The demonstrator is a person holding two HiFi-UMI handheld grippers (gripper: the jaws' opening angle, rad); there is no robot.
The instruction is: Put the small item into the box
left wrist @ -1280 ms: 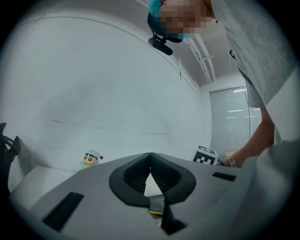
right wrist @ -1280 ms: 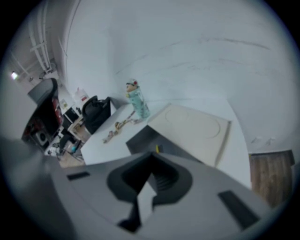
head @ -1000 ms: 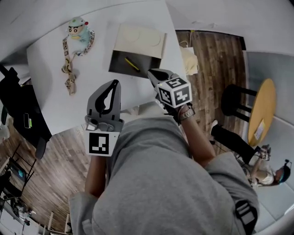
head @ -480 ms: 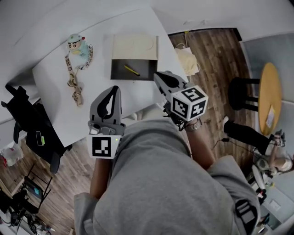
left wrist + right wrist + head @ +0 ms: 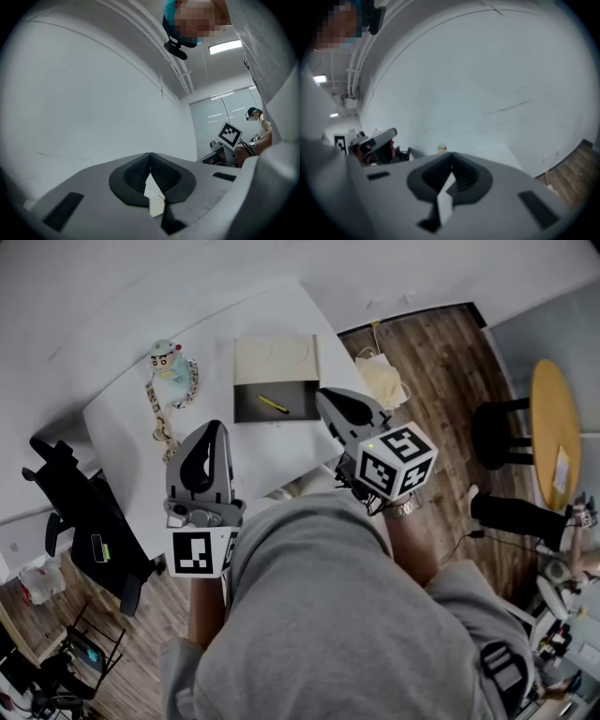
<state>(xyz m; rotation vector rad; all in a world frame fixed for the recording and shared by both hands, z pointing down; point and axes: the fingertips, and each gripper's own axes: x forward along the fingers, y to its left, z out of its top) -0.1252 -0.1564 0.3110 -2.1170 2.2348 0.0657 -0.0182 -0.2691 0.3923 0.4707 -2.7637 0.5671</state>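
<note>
An open box (image 5: 251, 407) with a dark inside and a beige lid (image 5: 275, 360) folded back lies on the white table (image 5: 131, 427). A small yellow item (image 5: 273, 405) rests inside the box. My left gripper (image 5: 213, 426) is shut and empty, held over the table's near edge, left of the box. My right gripper (image 5: 325, 396) is also shut and empty, close by the box's right edge. In the left gripper view the left gripper (image 5: 150, 154) points at a bare wall. The right gripper (image 5: 451, 166) points the same way in the right gripper view.
A cartoon figure on a beaded lanyard (image 5: 172, 362) lies on the table left of the box. A black chair (image 5: 89, 512) stands at the left. On the wood floor to the right are a pale bag (image 5: 382, 381), a black stool (image 5: 506, 432) and a round yellow table (image 5: 555, 427).
Both grippers have drawn back slightly from the box, the left drifting left and the right drifting right. The yellow item has stayed in the box.
</note>
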